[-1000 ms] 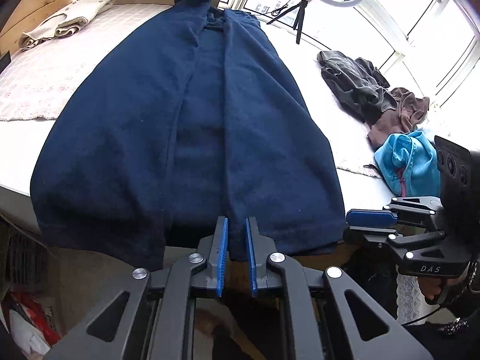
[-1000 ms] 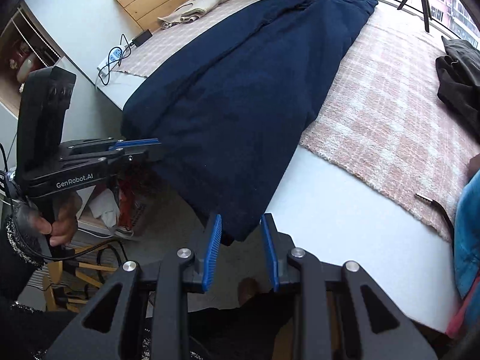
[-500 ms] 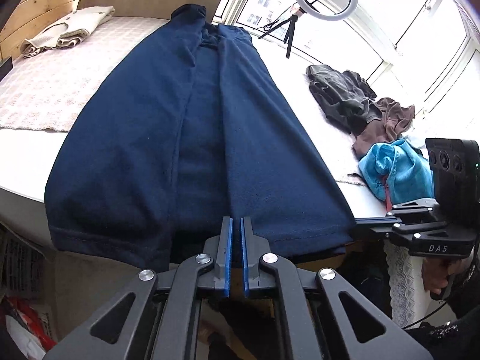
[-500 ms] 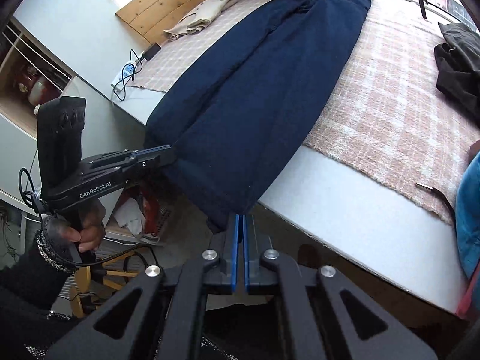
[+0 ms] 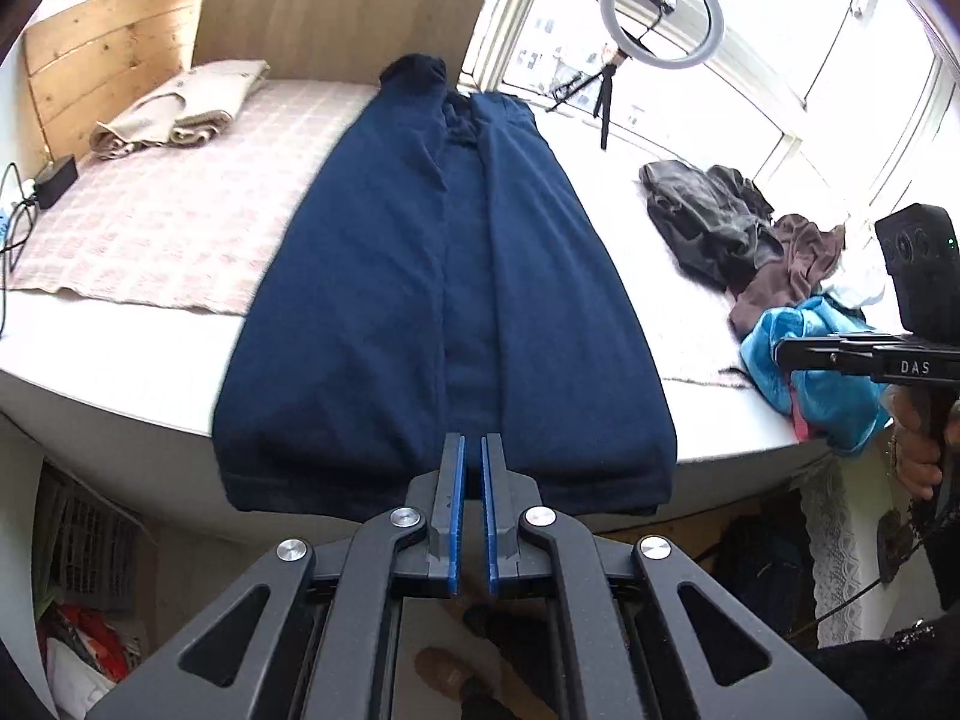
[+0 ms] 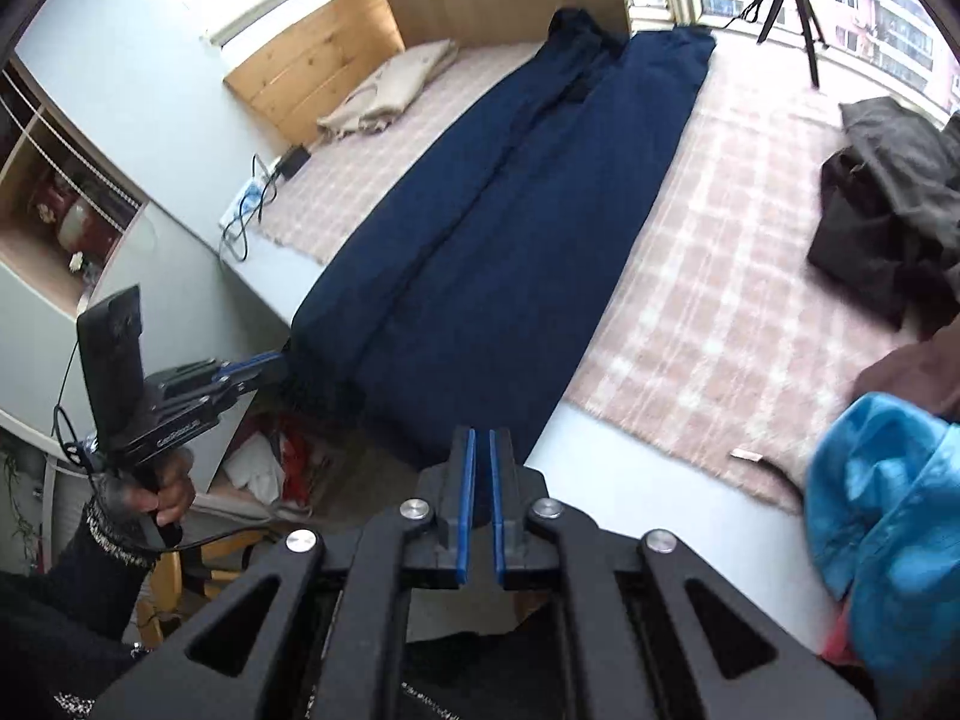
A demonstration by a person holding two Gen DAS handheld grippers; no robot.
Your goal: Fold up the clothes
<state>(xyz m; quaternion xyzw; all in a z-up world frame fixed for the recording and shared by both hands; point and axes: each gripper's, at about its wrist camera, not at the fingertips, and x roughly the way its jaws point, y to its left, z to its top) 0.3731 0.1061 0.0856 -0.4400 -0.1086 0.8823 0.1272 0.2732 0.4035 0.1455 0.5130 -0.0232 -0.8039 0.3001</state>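
A long navy garment (image 5: 420, 300) lies flat along the bed, both sides folded in toward its middle, and its hem hangs over the near edge. My left gripper (image 5: 471, 450) hovers in front of that hem, shut, with nothing between its pads. From the right wrist view, the left gripper (image 6: 276, 360) sits by the near left corner of the garment (image 6: 510, 252). My right gripper (image 6: 482, 444) is above the near right corner. Its jaws are opening to a thin slit and hold nothing. The left wrist view shows the right gripper (image 5: 780, 351) apart from the cloth.
A dark grey and brown clothes heap (image 5: 708, 222) and a bright blue cloth (image 5: 810, 354) lie right of the garment. Folded beige fabric (image 5: 174, 114) sits at the far left, a ring light on a tripod (image 5: 657, 12) at the window. Cables (image 6: 252, 204) lie on the bed's left edge.
Both grippers rose and drew back from the hem. The left jaws closed. The right jaws closed at the hem's corner, then parted a little, and the garment stayed flat on the bed.
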